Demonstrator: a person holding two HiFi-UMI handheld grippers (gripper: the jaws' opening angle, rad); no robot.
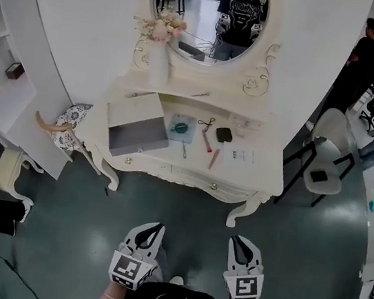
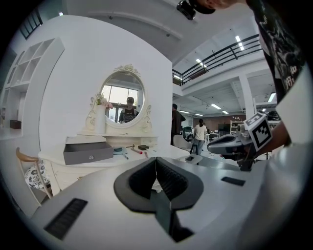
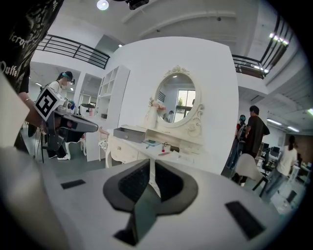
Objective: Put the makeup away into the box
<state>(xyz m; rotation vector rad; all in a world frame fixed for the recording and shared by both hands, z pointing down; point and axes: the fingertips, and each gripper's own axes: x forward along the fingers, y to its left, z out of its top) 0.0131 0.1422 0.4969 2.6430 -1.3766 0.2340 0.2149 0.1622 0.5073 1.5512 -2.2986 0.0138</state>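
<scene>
Left gripper [image 1: 153,229]: jaws together at the tips, nothing held; low over the floor [image 1: 185,208], close to the person's body.
Right gripper [image 1: 238,242]: jaws a narrow slit apart, nothing between them; level with the left, well short of the dressing table [image 1: 252,177].
Box [image 1: 140,138]: grey, open, on the table's left part.
Makeup: loose on the tabletop right of the box, namely a teal round item [image 1: 180,128], black compact [image 1: 224,134], red stick [image 1: 206,141] and pink stick [image 1: 214,158]; these are small in view, so their kinds are uncertain.
</scene>
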